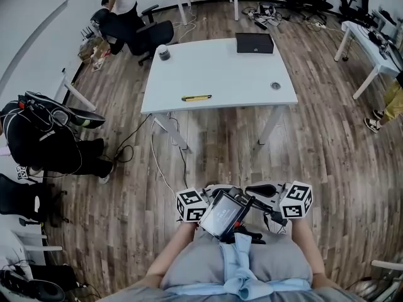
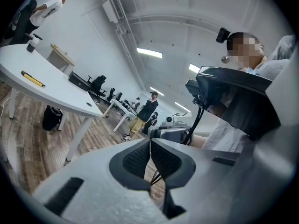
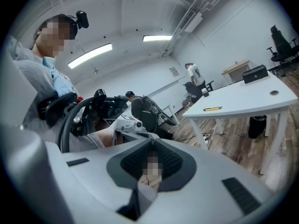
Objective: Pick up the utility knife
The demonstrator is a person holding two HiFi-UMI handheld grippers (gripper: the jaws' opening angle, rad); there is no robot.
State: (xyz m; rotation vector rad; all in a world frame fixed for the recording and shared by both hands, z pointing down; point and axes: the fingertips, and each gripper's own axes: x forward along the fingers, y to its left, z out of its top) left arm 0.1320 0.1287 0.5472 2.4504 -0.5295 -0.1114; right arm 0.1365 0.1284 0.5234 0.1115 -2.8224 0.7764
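Grey left gripper and right gripper, jaws pressed together, held side by side

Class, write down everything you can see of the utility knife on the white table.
The utility knife is slim and long, yellow with dark parts along it. It lies flat by the near edge of the white table, a little left of middle in the head view, roughly parallel to that edge. Only the tabletop touches it. Whether the blade is out is too small to tell.
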